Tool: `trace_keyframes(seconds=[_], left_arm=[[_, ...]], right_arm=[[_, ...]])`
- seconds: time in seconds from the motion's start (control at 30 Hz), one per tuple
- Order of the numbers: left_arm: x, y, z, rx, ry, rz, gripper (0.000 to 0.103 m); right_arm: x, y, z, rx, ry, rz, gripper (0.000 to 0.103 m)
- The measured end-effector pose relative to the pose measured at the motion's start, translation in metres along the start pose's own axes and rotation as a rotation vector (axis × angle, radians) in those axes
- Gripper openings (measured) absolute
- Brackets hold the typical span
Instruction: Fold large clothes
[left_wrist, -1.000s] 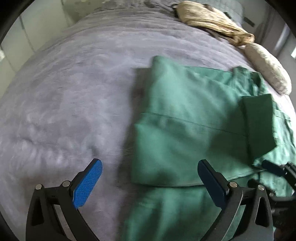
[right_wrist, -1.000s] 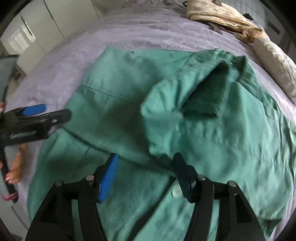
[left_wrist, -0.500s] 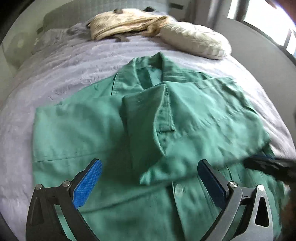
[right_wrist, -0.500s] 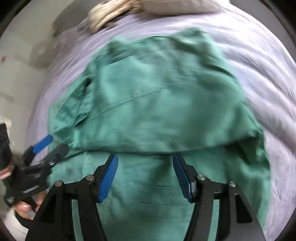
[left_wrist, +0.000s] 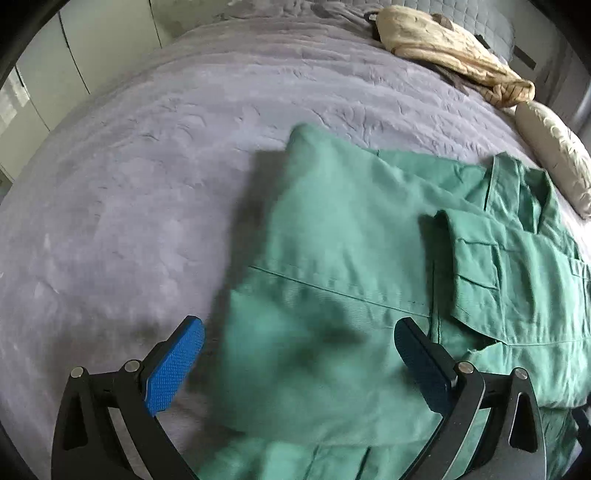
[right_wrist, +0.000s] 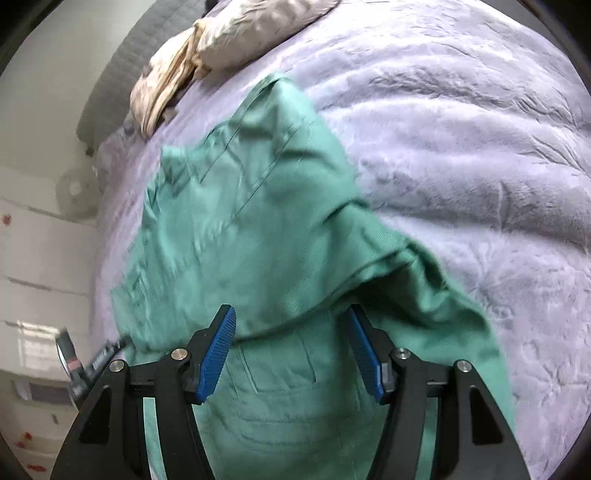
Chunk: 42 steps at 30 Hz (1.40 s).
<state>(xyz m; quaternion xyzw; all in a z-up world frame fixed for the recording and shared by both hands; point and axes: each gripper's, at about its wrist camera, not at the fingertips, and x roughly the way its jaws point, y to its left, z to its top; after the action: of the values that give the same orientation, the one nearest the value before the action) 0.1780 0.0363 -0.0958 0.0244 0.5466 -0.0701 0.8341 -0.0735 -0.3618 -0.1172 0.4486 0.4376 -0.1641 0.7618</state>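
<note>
Lying creased on plush grey bedspread (left_wrist: 147, 184): green twill shirt (left_wrist: 332, 258); both hand-held grippers (left_wrist: 295, 363) (right_wrist: 291, 349) agape, empty.

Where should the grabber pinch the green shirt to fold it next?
Probably pinch the green shirt at its far corner, coming from the bare bedspread side with the left gripper. That edge lies thin, flat and clear of the folded sleeve.

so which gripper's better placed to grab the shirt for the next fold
Probably the right. The right gripper is open with a folded edge of the green shirt lying between its fingers. The left gripper is also open over the shirt, but spread wide, one finger over the bedspread.
</note>
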Motion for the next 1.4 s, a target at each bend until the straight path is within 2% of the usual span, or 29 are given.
trace_keyframes(seconds=[0.13, 0.17, 0.2, 0.23, 0.3, 0.43, 0.47, 0.53, 0.6, 0.67, 0.7, 0.73, 0.77, 0.8, 0.87, 1.0, 1.03, 1.07, 1.1, 1.13, 1.23, 1.33, 1.4], left_arm=[[-0.012, -0.019, -0.001, 0.071, -0.034, -0.05, 0.103], [-0.013, -0.027, 0.0, 0.092, -0.041, -0.058, 0.103], [-0.012, -0.038, -0.001, 0.117, -0.045, -0.07, 0.103], [-0.012, -0.049, -0.002, 0.133, -0.045, -0.077, 0.103], [-0.006, -0.067, -0.007, 0.175, -0.043, -0.084, 0.103], [0.015, -0.094, -0.016, 0.259, -0.008, -0.023, 0.103], [0.016, -0.095, -0.015, 0.261, -0.009, -0.02, 0.103], [0.015, -0.091, -0.012, 0.25, -0.003, -0.032, 0.103], [0.014, -0.087, -0.007, 0.234, 0.002, -0.038, 0.103], [0.011, -0.082, 0.001, 0.22, -0.016, -0.056, 0.103], [0.008, -0.081, 0.006, 0.219, -0.03, -0.06, 0.103], [0.008, -0.084, 0.012, 0.22, -0.042, -0.06, 0.103], [0.009, -0.086, 0.017, 0.223, -0.049, -0.057, 0.103], [0.009, -0.089, 0.023, 0.227, -0.053, -0.052, 0.103], [0.013, -0.096, 0.031, 0.229, -0.06, -0.043, 0.103], [0.021, -0.107, 0.039, 0.23, -0.063, -0.02, 0.103], [0.022, -0.107, 0.038, 0.229, -0.06, -0.015, 0.103], [0.024, -0.109, 0.038, 0.228, -0.056, -0.013, 0.103], [0.024, -0.11, 0.038, 0.228, -0.054, -0.01, 0.103], [0.024, -0.11, 0.037, 0.229, -0.054, -0.012, 0.103], [0.027, -0.115, 0.039, 0.222, -0.053, -0.033, 0.103], [0.042, -0.125, 0.046, 0.231, -0.05, -0.01, 0.103], [0.05, -0.132, 0.052, 0.252, -0.078, 0.01, 0.103]], right_arm=[[-0.001, -0.013, 0.013, 0.081, -0.021, 0.027, 0.065], [-0.003, -0.013, 0.015, 0.083, -0.035, 0.031, 0.059], [-0.006, -0.012, 0.018, 0.075, -0.056, 0.03, 0.029], [-0.009, -0.012, 0.021, 0.066, -0.07, 0.02, 0.007], [-0.013, -0.016, 0.025, 0.07, -0.097, -0.039, 0.007], [-0.006, -0.039, 0.026, 0.119, -0.084, -0.12, 0.007], [-0.003, -0.049, 0.024, 0.17, -0.054, -0.092, 0.006], [-0.004, -0.059, 0.02, 0.223, -0.004, -0.026, 0.014], [-0.015, -0.049, 0.015, 0.155, 0.039, 0.029, 0.02], [-0.031, -0.029, 0.015, 0.037, 0.026, 0.078, 0.022], [-0.036, -0.022, 0.019, 0.004, 0.012, 0.079, 0.034], [-0.042, -0.011, 0.029, -0.037, -0.026, 0.064, 0.052], [-0.044, -0.006, 0.037, -0.053, -0.058, 0.051, 0.06], [-0.043, -0.001, 0.048, -0.066, -0.089, 0.041, 0.063], [-0.027, 0.008, 0.082, -0.082, -0.111, 0.003, 0.063], [0.023, 0.008, 0.131, -0.091, -0.089, -0.089, 0.063], [0.032, 0.006, 0.138, -0.086, -0.073, -0.092, 0.061], [0.045, 0.006, 0.146, -0.084, -0.043, -0.105, 0.054], [0.053, 0.007, 0.15, -0.096, -0.02, -0.109, 0.012], [0.056, 0.011, 0.152, -0.112, -0.005, -0.109, 0.004], [0.047, 0.02, 0.156, -0.18, -0.062, -0.149, 0.003], [0.06, 0.002, 0.161, -0.156, -0.033, -0.193, 0.003], [0.063, -0.004, 0.16, -0.149, -0.058, -0.2, 0.003]])
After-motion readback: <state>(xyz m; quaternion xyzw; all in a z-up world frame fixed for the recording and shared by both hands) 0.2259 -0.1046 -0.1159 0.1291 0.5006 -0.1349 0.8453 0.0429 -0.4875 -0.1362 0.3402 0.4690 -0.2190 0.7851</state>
